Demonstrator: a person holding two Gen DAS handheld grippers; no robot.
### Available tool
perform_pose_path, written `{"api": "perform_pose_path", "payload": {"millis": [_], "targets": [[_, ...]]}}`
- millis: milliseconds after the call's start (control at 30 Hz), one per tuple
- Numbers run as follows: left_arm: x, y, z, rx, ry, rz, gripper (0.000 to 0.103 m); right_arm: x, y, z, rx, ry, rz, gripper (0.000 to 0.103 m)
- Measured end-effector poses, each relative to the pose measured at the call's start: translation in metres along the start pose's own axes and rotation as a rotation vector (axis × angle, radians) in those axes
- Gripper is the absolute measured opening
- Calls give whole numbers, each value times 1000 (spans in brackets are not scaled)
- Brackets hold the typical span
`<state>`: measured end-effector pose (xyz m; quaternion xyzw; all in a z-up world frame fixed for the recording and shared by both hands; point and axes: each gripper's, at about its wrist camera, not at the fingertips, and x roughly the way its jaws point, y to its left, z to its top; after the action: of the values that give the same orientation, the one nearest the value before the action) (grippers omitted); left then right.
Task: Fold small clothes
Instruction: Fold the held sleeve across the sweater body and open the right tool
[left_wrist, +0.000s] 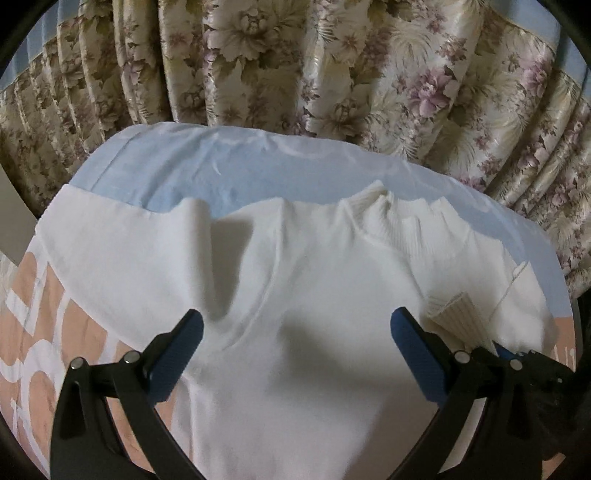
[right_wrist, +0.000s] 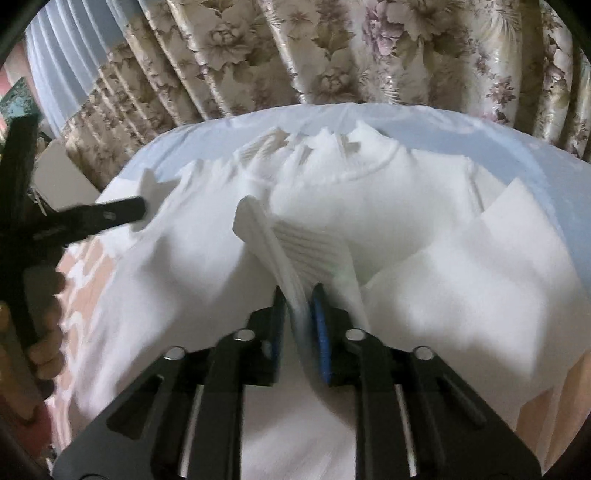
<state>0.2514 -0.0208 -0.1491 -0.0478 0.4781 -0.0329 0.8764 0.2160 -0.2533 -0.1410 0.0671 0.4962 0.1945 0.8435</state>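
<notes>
A white knit sweater (left_wrist: 295, 280) lies spread on the bed, its ribbed collar (left_wrist: 388, 218) at the far side. My left gripper (left_wrist: 297, 321) hovers over the sweater's body, jaws wide open with nothing between them. In the right wrist view, the sweater's sleeve with its ribbed cuff (right_wrist: 314, 247) is drawn across the body (right_wrist: 166, 288). A fold of that sleeve runs between the jaws of my right gripper (right_wrist: 298, 295), which stand slightly apart and do not pinch it. One of the left gripper's fingers (right_wrist: 122, 212) reaches in at the left edge of the sweater.
A light blue sheet (left_wrist: 221, 173) covers the bed's far part, and a pink and white patterned cover (left_wrist: 55, 314) its near part. Floral curtains (left_wrist: 295, 55) hang right behind the bed. A person's hand (right_wrist: 44, 332) grips the left tool's handle.
</notes>
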Motion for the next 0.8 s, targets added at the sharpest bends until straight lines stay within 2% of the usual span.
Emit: {"api": "perform_pose_path", "payload": {"millis": [33, 133, 300, 500, 533, 567, 633, 700, 733, 800], "targets": [[3, -3, 0, 1, 7, -9, 102, -6, 0, 0, -2, -4, 12, 39], [9, -23, -4, 24, 23, -43, 101, -31, -4, -7, -12, -35, -23, 39], [23, -67, -12, 105, 38, -95, 101, -70, -42, -24, 49, -97, -177, 39], [39, -118, -25, 211, 43, -129, 100, -92, -73, -32, 118, -148, -222, 39], [39, -123, -28, 225, 39, -136, 92, -93, -75, -32, 119, -153, -226, 39], [40, -130, -31, 246, 42, -143, 79, -94, -76, -33, 122, -159, -228, 39], [43, -142, -37, 292, 55, -116, 74, -94, -81, -33, 135, -162, -228, 39], [42, -147, -41, 325, 34, -95, 69, -93, -86, -32, 148, -165, -226, 39], [40, -147, -41, 331, 35, -107, 62, -93, -87, -33, 151, -167, -226, 39], [38, -145, -37, 331, 27, -135, 40, -93, -90, -33, 157, -167, -230, 39]]}}
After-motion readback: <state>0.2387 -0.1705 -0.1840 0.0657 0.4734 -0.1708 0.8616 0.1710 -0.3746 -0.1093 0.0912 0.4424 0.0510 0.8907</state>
